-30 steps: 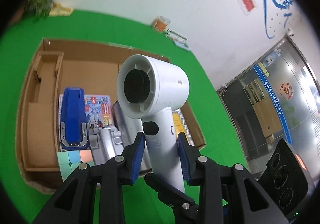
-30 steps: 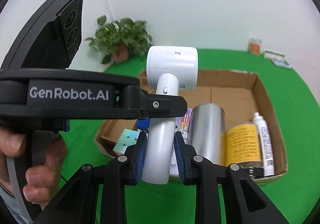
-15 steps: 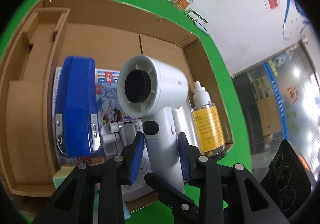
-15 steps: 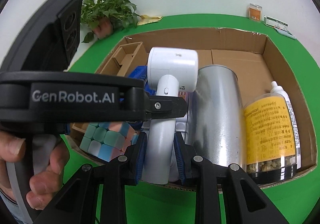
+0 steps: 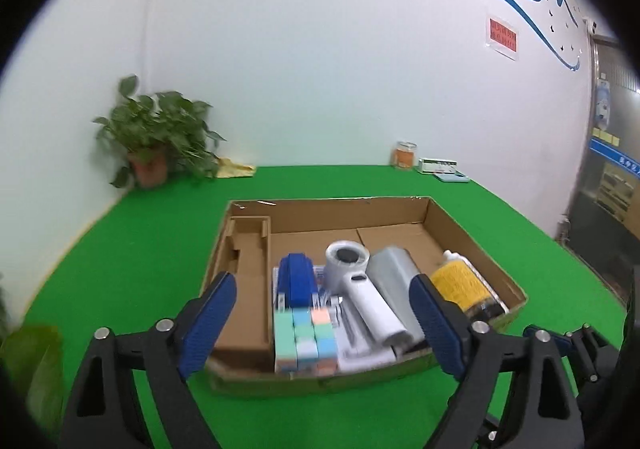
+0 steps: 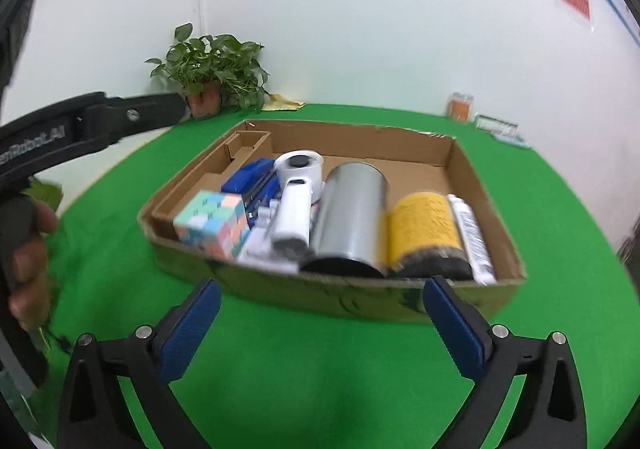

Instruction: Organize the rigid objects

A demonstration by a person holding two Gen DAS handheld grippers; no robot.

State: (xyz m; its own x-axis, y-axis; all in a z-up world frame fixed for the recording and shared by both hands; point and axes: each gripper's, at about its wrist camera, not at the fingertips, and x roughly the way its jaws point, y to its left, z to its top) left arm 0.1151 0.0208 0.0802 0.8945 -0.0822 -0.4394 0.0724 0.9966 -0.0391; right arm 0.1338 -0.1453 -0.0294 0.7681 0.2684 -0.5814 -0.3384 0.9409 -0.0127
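Observation:
A white hair dryer [image 5: 360, 293] [image 6: 296, 205] lies in the cardboard box [image 5: 472, 245] [image 6: 472, 185], between a blue stapler [image 5: 298, 281] [image 6: 252, 177] and a steel tumbler [image 5: 394, 281] [image 6: 348, 217]. A pastel puzzle cube [image 5: 306, 341] [image 6: 212, 221] sits at the box's near left. A yellow-labelled jar [image 5: 462, 285] [image 6: 424, 229] and a white bottle [image 6: 472, 237] lie at the right. My left gripper [image 5: 324, 309] hovers before the box's near edge, jaws opening wide, holding nothing. My right gripper [image 6: 320, 321] is pulled back over the green cloth, jaws opening, with nothing between them.
The green tabletop [image 5: 140, 249] surrounds the box. A potted plant [image 5: 156, 141] [image 6: 208, 77] stands in the far left corner. An orange jar [image 5: 405, 155] and small flat packets [image 5: 440, 167] sit by the back wall. A person's hand [image 6: 28, 249] holds the left gripper's handle.
Both grippers let go of the hair dryer, which now lies in the box beside the tumbler. Both sets of jaws spread wide and drew back from the box.

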